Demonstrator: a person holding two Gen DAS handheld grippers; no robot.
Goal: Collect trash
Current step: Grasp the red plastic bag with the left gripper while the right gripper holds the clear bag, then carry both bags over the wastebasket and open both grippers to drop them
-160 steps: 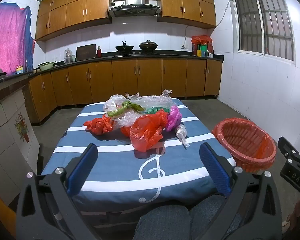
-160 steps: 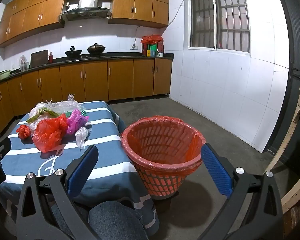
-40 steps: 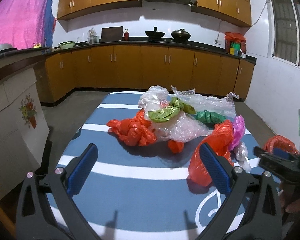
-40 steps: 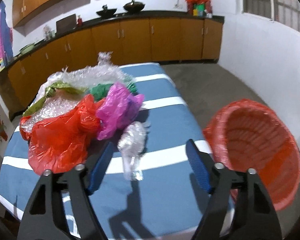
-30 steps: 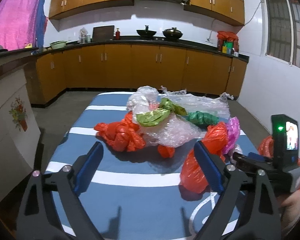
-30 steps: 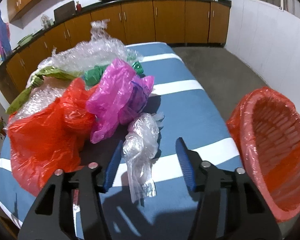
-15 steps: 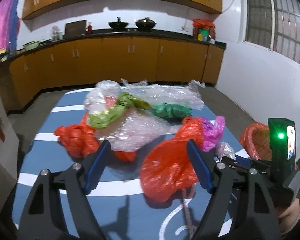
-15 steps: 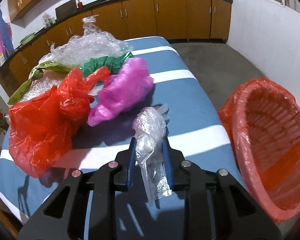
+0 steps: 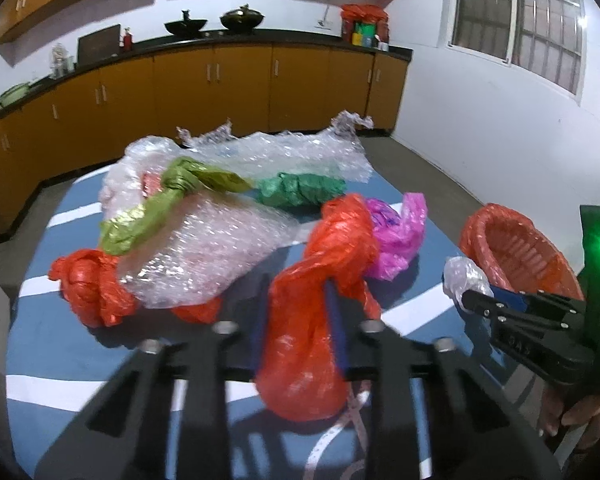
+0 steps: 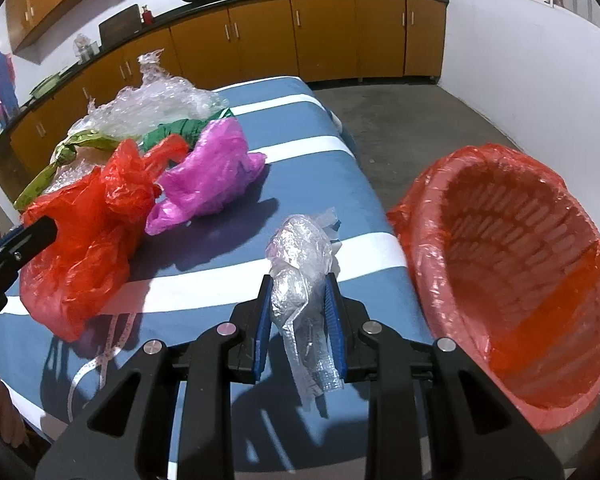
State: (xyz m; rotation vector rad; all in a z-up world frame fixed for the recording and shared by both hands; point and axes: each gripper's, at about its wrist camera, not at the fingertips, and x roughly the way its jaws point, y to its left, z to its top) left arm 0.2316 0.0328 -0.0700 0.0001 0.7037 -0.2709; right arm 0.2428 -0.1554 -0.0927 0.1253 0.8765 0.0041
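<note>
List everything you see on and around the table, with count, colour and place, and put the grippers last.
Large red plastic bag: 1, red, near middle of table, between the left gripper's fingers.
Small clear crumpled plastic wrap: 1, clear, near right edge, between the right gripper's fingers.
Magenta plastic bag: 1, magenta, beside the red bag.
Knotted red bag: 1, red, left side.
Bubble wrap sheets: at least 2, clear, centre and far end.
Olive-green twisted bag: 1, on bubble wrap.
Dark green twisted bag: 1, far centre.
Blue white-striped tablecloth: 1, covering table.
Red-lined plastic basket: 1, floor, right of table.
Left hand-held gripper: black, blue pads.
Right hand-held gripper: same.
</note>
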